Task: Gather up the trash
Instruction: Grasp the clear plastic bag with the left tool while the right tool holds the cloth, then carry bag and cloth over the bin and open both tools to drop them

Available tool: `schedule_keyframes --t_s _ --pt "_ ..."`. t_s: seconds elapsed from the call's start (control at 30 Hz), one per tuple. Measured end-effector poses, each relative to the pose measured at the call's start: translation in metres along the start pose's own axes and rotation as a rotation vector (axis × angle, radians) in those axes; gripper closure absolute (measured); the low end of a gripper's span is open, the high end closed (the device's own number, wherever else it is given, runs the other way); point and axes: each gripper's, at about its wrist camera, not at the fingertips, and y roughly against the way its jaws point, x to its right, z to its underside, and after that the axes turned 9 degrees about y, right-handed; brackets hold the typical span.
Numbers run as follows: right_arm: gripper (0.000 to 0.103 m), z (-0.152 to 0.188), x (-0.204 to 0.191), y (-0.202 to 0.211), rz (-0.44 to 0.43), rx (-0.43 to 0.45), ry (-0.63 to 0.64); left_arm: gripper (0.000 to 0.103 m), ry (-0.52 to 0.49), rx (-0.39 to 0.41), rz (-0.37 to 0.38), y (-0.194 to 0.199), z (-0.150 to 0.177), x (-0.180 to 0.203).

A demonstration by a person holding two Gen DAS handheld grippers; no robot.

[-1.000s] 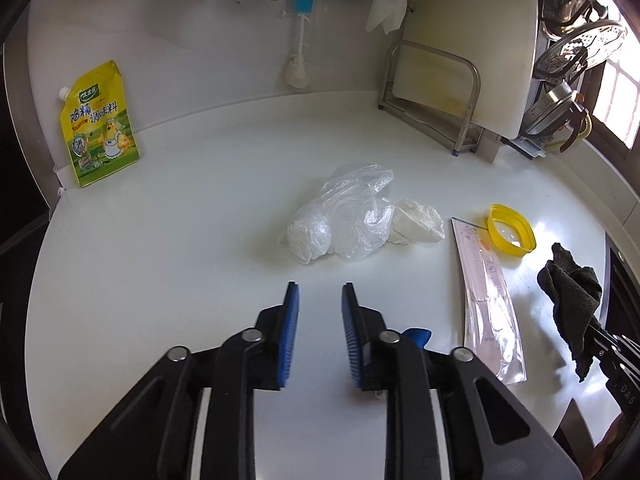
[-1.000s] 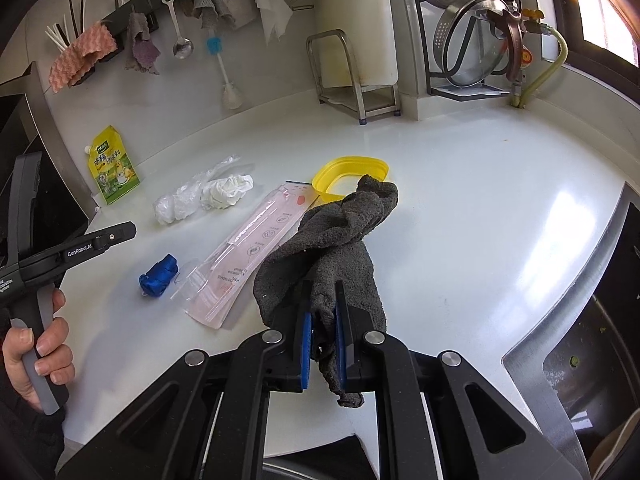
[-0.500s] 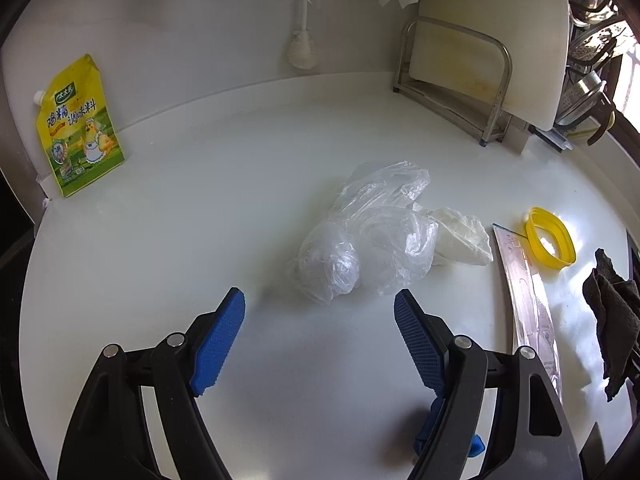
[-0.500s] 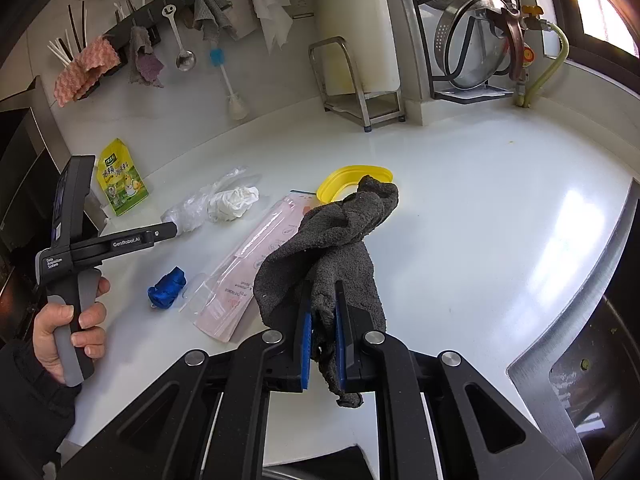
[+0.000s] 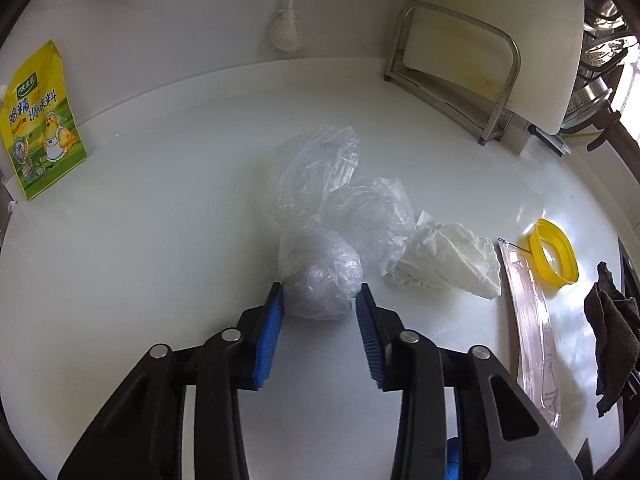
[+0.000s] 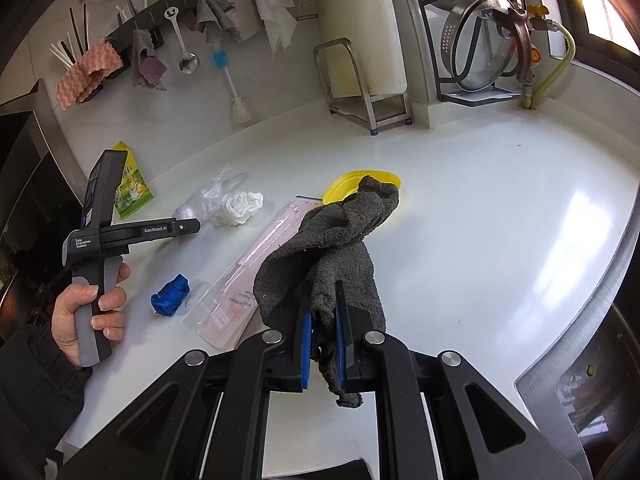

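Note:
A crumpled clear plastic bag (image 5: 320,276) lies on the white counter (image 5: 160,260). My left gripper (image 5: 319,296) has its blue pads on both sides of the bag's near lump, touching it. A crumpled white tissue (image 5: 448,264) lies just right of the bag. My right gripper (image 6: 322,312) is shut on a dark grey cloth (image 6: 336,240) and holds it above the counter. The left gripper (image 6: 176,227), plastic bag (image 6: 200,204) and tissue (image 6: 240,208) also show in the right wrist view.
A long pink plastic wrapper (image 6: 248,276), a yellow lid (image 5: 554,256) and a blue crumpled scrap (image 6: 170,300) lie on the counter. A yellow seasoning pouch (image 5: 38,124) leans on the back wall. A cutting board rack (image 5: 460,64) stands at back right. A sink edge (image 6: 580,360) lies right.
My left gripper opened wide, moved forward to the plastic bag, and has closed in on its near lump. The right gripper kept holding the cloth almost still.

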Motion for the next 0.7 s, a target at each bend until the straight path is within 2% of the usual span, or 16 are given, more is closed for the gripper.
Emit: schedule_keyframes --t_s 0.13,0.3,0.5,0.7 --pt "0.093 0.000 -0.002 0.000 -0.003 -0.003 0.006 0.076 0.000 0.014 0.012 0.005 0.002 0.000" --pt "0.093 0.002 -0.002 0.002 -0.005 -0.005 0.003 0.077 0.003 0.022 0.011 0.013 0.009 0.001" --pt "0.094 0.008 -0.003 0.007 -0.001 -0.008 -0.003 0.077 0.002 0.068 -0.009 0.044 0.027 0.001" --pt "0.093 0.020 -0.009 0.016 0.004 -0.017 -0.006 0.077 0.001 0.105 -0.054 0.080 0.059 0.005"
